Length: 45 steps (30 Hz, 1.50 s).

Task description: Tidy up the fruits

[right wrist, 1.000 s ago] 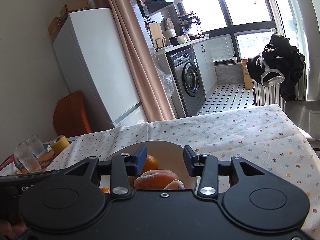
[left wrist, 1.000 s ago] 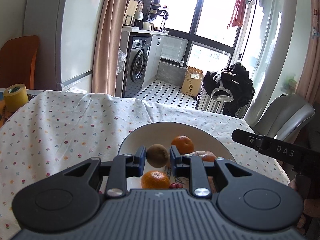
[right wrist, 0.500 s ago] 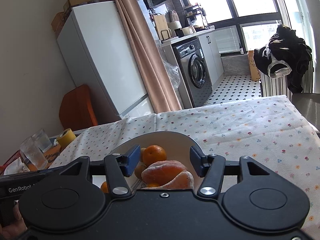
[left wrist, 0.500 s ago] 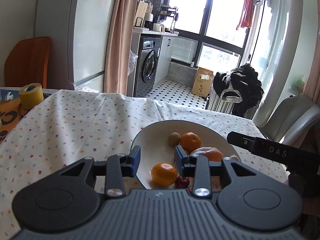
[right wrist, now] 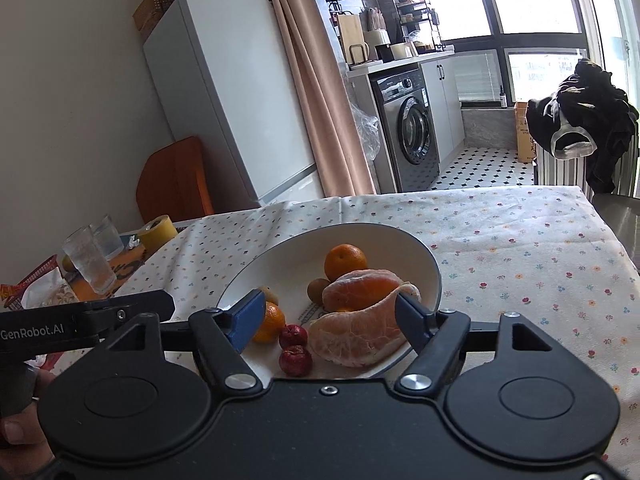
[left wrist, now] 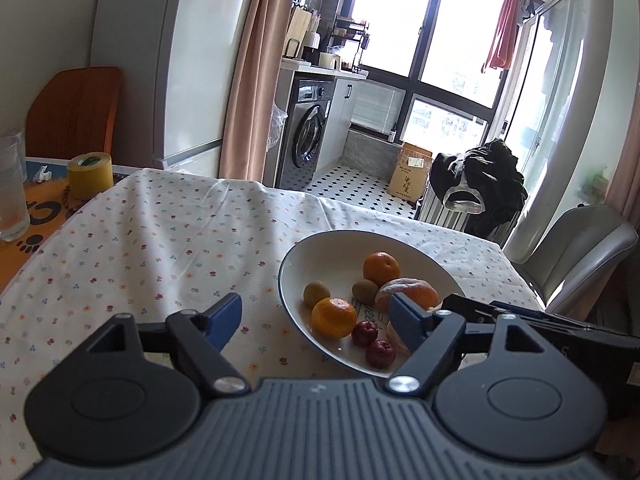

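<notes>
- Far left, ribbed clear glass tumbler [left wrist: 12,188] stood on an orange mat [left wrist: 36,216] with black paw prints and partial letters "CA".
- Yellow tape roll [left wrist: 89,175] beside it, cylindrical, matte.
- "GenRobot.AI" in white print read on the black bar of the left gripper [right wrist: 86,316] in the right wrist view.
- Tablecloth [left wrist: 160,248] white, small floral print, creased fabric.
- Left gripper [left wrist: 316,318] spread wide, blue pads empty, hovering over the cloth at the bowl's near-left rim.
- White round bowl [left wrist: 320,252] with dark rim held all the fruit: two smooth mandarins [left wrist: 334,317], two fuzzy brown kiwis [left wrist: 317,294], two small glossy red fruits [left wrist: 365,333], peeled orange pieces [right wrist: 360,290] with white pith.
- Printed writing on the bowl floor, too small to read.
- Right gripper [right wrist: 330,320] also spread, pinching nothing; one peeled piece lay between its blue fingers, contact unclear.
- Cardboard box [left wrist: 412,176] on the checkered floor carried dark characters, unreadable.
- Grey padded chair [left wrist: 580,248] at far right.
</notes>
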Each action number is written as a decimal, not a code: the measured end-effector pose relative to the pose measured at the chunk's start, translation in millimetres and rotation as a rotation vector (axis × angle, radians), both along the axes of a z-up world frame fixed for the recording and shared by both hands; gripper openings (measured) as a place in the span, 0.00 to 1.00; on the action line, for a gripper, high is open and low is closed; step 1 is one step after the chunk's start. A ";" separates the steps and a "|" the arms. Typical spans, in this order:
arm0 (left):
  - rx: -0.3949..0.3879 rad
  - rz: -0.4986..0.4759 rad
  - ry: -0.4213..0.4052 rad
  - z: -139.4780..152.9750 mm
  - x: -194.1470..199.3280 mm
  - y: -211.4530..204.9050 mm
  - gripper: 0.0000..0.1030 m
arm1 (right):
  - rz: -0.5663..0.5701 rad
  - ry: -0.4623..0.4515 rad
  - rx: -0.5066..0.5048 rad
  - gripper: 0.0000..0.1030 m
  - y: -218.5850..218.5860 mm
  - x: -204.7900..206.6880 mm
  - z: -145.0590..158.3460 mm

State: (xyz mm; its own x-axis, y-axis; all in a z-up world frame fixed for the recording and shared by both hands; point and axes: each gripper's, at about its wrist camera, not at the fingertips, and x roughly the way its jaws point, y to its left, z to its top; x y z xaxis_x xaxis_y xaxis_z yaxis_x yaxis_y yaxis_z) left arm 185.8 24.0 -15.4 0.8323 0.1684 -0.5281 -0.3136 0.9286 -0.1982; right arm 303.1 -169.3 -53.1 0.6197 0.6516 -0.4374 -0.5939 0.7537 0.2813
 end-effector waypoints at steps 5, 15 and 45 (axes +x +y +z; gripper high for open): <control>0.006 0.006 0.007 5.8 -14.6 1.0 0.87 | 0.000 0.006 -0.006 0.85 -4.8 -14.7 8.3; 0.009 0.005 0.006 12.4 -50.5 -2.7 0.95 | -0.003 -0.020 -0.027 1.00 -17.0 -49.3 31.5; 0.064 -0.030 -0.031 56.2 -154.3 -5.6 0.98 | 0.119 -0.043 -0.071 1.00 -39.4 -163.3 81.9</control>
State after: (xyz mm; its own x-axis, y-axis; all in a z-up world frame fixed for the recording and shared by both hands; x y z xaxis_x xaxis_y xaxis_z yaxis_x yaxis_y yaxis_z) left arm 31.5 18.4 40.8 0.8530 0.1760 -0.4913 -0.2805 0.9485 -0.1473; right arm 139.8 -208.7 28.8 0.5594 0.6901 -0.4593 -0.6907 0.6944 0.2021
